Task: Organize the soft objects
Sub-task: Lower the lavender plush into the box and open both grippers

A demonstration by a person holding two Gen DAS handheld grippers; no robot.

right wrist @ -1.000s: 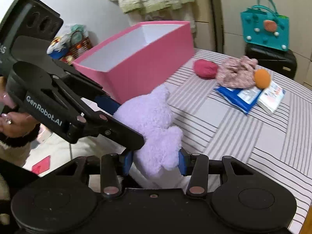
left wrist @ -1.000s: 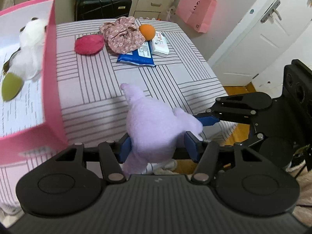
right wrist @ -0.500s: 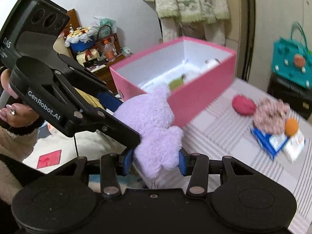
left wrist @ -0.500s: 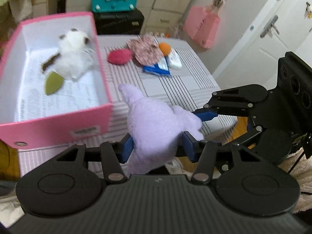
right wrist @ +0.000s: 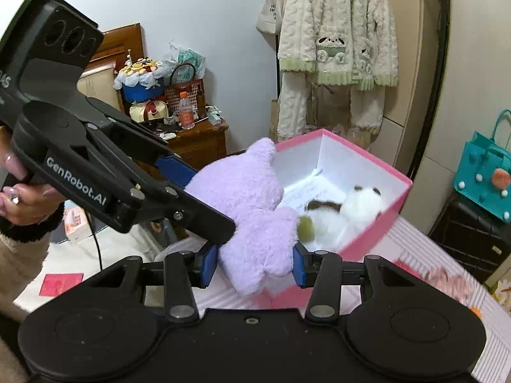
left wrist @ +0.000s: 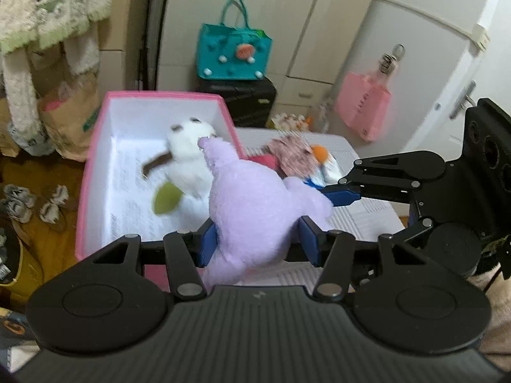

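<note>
Both claws, left claw (left wrist: 257, 239) and right claw (right wrist: 255, 265), pinch the fluffy lilac plush toy (left wrist: 255, 210), now lifted from the striped bench (left wrist: 361, 220) to the pink cardboard box's (right wrist: 377, 223) near corner; dropping in looks next.

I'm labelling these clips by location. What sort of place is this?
Most likely a bedroom in a home. A fluffy pyjama set hangs on a rack, a wooden nightstand is cluttered with gifts and bottles, and wardrobe doors stand behind the striped table.
</note>
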